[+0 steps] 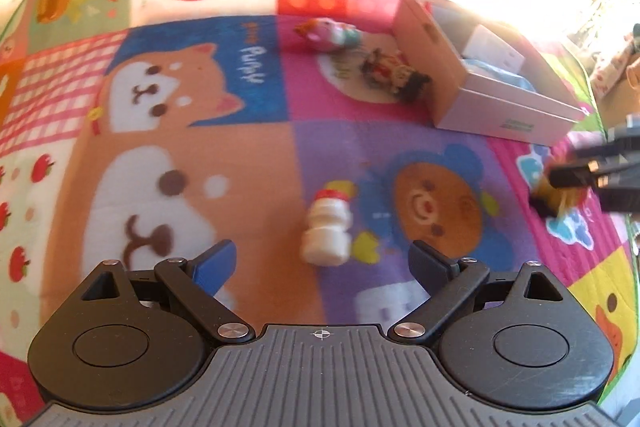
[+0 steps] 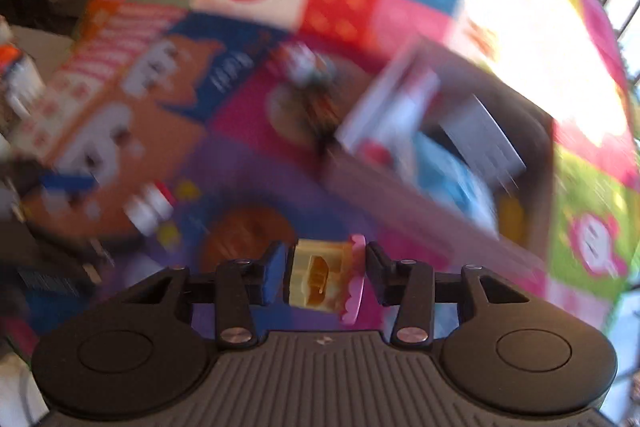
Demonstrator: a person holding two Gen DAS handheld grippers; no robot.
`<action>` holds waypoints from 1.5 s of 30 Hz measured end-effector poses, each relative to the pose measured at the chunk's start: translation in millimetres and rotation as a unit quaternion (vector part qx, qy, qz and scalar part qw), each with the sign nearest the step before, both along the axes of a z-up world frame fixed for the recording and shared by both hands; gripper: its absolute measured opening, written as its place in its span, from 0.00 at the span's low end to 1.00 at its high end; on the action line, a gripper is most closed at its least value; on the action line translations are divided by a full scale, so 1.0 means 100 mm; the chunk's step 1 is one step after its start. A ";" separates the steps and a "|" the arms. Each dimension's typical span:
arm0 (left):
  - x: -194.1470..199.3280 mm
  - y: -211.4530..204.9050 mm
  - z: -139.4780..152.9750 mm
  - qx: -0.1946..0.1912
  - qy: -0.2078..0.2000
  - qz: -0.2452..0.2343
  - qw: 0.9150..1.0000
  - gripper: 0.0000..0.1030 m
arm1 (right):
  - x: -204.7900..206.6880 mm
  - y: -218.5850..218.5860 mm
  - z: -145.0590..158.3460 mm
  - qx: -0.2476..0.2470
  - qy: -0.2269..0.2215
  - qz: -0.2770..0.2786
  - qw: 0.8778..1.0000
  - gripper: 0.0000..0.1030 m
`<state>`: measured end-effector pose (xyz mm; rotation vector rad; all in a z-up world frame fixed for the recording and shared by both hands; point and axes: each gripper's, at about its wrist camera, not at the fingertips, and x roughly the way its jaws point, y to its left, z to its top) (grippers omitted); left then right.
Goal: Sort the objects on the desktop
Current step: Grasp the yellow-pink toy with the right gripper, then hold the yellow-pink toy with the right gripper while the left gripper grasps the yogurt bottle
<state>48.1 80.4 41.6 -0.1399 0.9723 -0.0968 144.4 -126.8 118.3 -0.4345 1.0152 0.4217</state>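
Note:
My left gripper is open and empty, just in front of a small white bottle with a red cap that lies on the colourful play mat. My right gripper is shut on a small yellow toy block with a pink frilled edge and holds it above the mat; it shows at the right edge of the left wrist view. An open cardboard box stands at the back right and shows blurred in the right wrist view. A pink toy figure and a dark toy lie left of the box.
The play mat with cartoon animals covers the whole surface. The box holds a white carton and something blue. The right wrist view is motion blurred. Bright sunlight washes out the far right of the mat.

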 end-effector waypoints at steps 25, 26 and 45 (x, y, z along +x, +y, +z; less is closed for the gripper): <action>0.16 -0.49 -0.04 -0.013 0.017 -0.020 1.000 0.94 | -0.79 -0.33 -0.34 -0.018 -0.051 -0.036 0.998 0.67; 0.16 -0.48 -0.04 -0.010 0.019 -0.020 1.000 0.94 | -0.81 -0.32 -0.36 -0.028 -0.058 -0.034 0.997 0.67; 0.23 -0.50 -0.02 -0.067 0.027 -0.048 0.996 0.95 | -0.67 -0.35 -0.62 -0.071 -0.042 -0.045 0.996 0.41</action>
